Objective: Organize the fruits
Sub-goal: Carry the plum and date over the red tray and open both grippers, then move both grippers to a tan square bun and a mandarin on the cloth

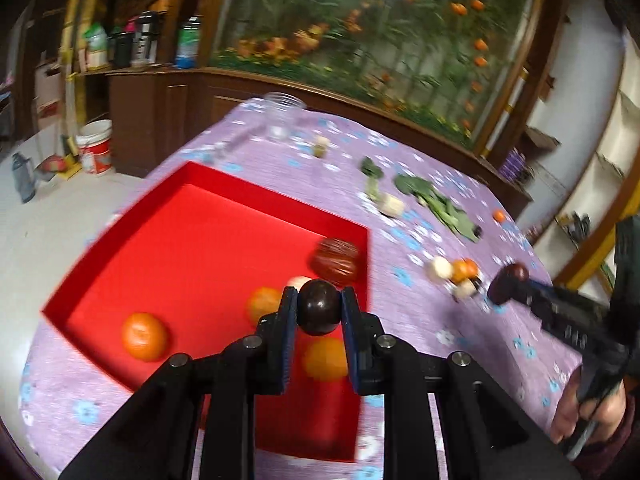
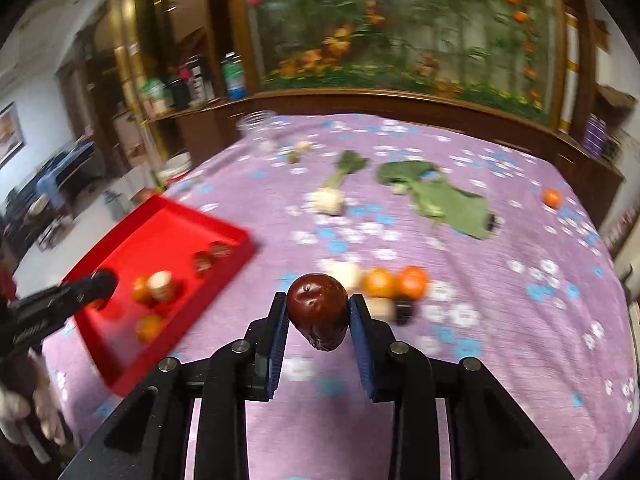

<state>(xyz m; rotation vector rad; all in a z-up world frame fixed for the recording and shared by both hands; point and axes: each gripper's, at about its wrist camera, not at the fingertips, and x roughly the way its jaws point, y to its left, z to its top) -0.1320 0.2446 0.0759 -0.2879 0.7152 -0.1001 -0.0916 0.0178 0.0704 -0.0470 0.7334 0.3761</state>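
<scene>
My left gripper (image 1: 319, 304) is shut on a dark round fruit (image 1: 319, 307) and holds it above the red tray (image 1: 192, 184). In the tray lie several oranges (image 1: 144, 336), a pale piece and a wrinkled red date (image 1: 336, 262). My right gripper (image 2: 318, 306) is shut on a red date (image 2: 318, 310) above the purple cloth, to the right of the tray (image 2: 224, 236). It also shows in the left wrist view (image 1: 508, 284). A cluster of small oranges (image 2: 396, 282) and pale pieces lies just beyond it.
Leafy greens (image 2: 444, 196), a white root vegetable (image 2: 330, 200), a lone orange (image 2: 552, 198) and a clear plastic cup (image 2: 258, 124) lie on the flowered purple tablecloth (image 2: 520, 320). A wooden cabinet with a flower picture stands behind the table.
</scene>
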